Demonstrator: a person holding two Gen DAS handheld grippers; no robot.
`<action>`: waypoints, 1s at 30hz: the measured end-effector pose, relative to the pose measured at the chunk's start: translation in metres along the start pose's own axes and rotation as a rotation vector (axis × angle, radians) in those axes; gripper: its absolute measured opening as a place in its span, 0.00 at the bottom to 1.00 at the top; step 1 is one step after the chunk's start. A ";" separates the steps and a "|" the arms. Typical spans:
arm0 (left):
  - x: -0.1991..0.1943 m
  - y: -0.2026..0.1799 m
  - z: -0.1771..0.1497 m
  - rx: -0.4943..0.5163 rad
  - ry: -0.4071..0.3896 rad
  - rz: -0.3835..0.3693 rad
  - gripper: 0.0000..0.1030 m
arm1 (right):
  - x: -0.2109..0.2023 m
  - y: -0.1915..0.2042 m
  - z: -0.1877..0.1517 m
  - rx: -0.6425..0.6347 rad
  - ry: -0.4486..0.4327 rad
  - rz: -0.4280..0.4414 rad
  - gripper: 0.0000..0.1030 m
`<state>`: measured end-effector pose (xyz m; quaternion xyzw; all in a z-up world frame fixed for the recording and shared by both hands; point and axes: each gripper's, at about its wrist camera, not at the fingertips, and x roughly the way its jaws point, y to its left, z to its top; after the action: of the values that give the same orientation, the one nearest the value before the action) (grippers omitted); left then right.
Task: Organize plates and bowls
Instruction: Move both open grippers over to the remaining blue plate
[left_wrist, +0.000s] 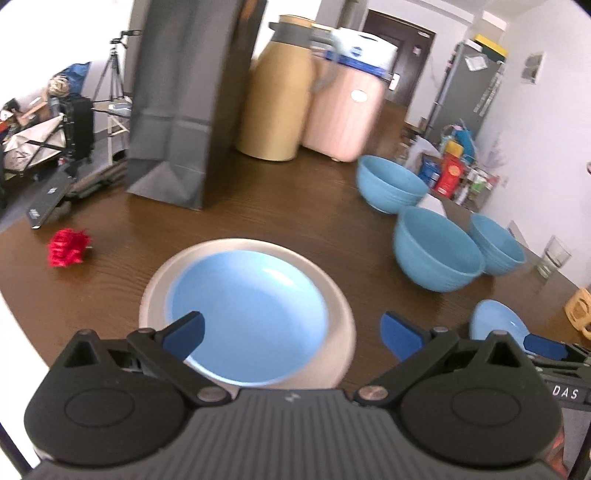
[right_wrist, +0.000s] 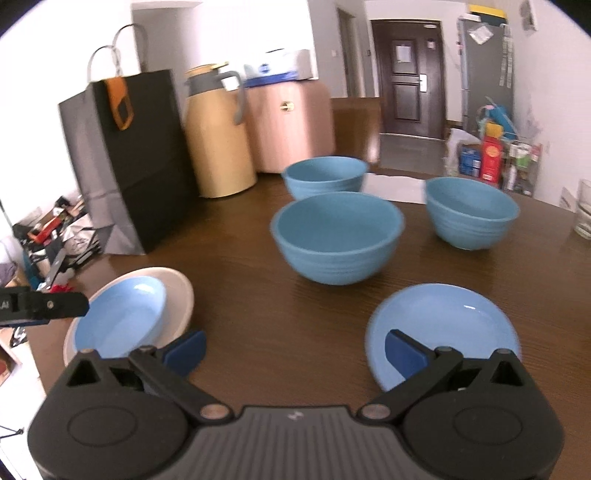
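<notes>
Both claws gape wide, clamping nothing: the left gripper (left_wrist: 291, 332) hovers over a glossy round blue plate (left_wrist: 247, 314) nested in a matte white dish (left_wrist: 340, 306), the right gripper (right_wrist: 295, 349) beside another glossy blue plate (right_wrist: 454, 321). Farther off on the dark wood-grain table (right_wrist: 258, 288) stand three ribbed blue bowls (right_wrist: 338, 243).

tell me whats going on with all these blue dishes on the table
A person is sorting dishes with a handheld gripper in each hand. Both the left gripper and the right gripper have their jaws wide open and hold nothing. One blue plate already sits on the white plate. A second blue plate lies alone by the right gripper, and three blue bowls stand separately on the wooden table, not yet stacked.
</notes>
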<state>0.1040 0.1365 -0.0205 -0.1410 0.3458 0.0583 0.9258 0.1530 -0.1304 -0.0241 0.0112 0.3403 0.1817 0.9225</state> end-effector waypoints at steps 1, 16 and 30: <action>0.001 -0.008 -0.002 0.009 0.000 -0.008 1.00 | -0.004 -0.008 -0.001 0.007 -0.002 -0.015 1.00; 0.034 -0.113 -0.022 0.098 0.043 -0.093 1.00 | -0.033 -0.108 -0.019 0.054 -0.007 -0.099 1.00; 0.083 -0.184 -0.039 0.099 0.103 -0.086 1.00 | -0.011 -0.176 -0.015 0.077 0.023 -0.070 1.00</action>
<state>0.1803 -0.0501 -0.0626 -0.1126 0.3890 -0.0060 0.9143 0.1938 -0.3003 -0.0542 0.0328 0.3578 0.1363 0.9232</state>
